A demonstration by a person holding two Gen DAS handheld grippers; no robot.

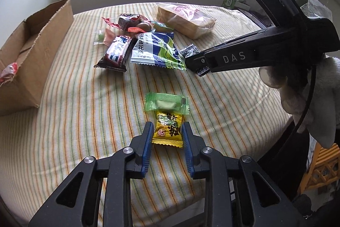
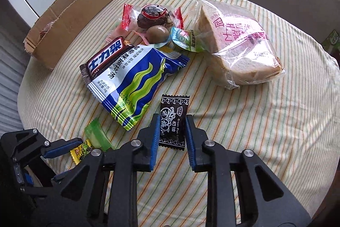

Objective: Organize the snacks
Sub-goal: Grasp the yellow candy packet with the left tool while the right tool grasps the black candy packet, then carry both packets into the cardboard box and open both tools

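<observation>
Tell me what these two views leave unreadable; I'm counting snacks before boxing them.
- Brown cardboard box: contents mostly hidden by its walls in both views; only a red-and-white wrapper peeks out, cut by the left-wrist frame edge.
- Small green candy: too small to identify.
- Pink packet: buried beneath the pile, right-wrist view.

- "DAS": white letters on the black body of the right gripper [image 1: 192, 62], right of centre, left wrist view;
- "Cream Plum": on the black candy wrapper [image 2: 173, 120], lower centre, right wrist view;
- "士力架": on the brown chocolate bar [image 2: 105, 57], centre left;
- "2022 08 13", partly legible: on the blue-and-white soup packet [image 2: 136, 82], centre.
</observation>
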